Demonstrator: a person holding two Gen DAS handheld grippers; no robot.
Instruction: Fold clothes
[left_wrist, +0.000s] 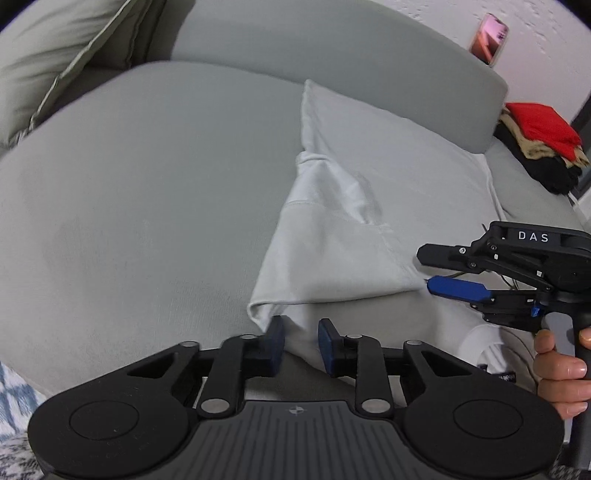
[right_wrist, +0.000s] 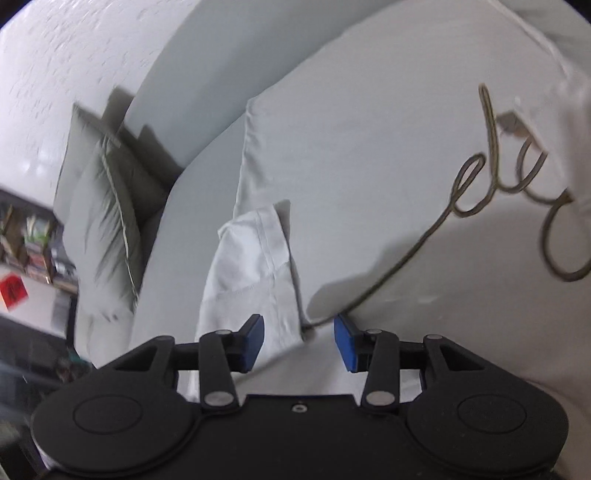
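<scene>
A white garment (left_wrist: 369, 206) lies partly folded on the grey sofa seat (left_wrist: 129, 203). Its near corner reaches down between the blue pads of my left gripper (left_wrist: 301, 332), which stands open with the pads not pressing on the cloth. My right gripper (left_wrist: 424, 268), held by a hand (left_wrist: 561, 373), comes in from the right with its jaws apart at the garment's right corner. In the right wrist view the right gripper (right_wrist: 298, 334) is open with a white fold (right_wrist: 251, 269) between its fingers; olive cursive stitching (right_wrist: 491, 177) crosses the garment (right_wrist: 369, 147).
Olive-grey cushions (left_wrist: 55, 55) (right_wrist: 103, 221) lean at the sofa's far end. A pile of red and black clothes (left_wrist: 543, 147) sits on the sofa at the right. A pink phone (left_wrist: 489, 37) leans against the wall behind the backrest (left_wrist: 332, 48). A shelf (right_wrist: 29, 240) stands beyond the sofa.
</scene>
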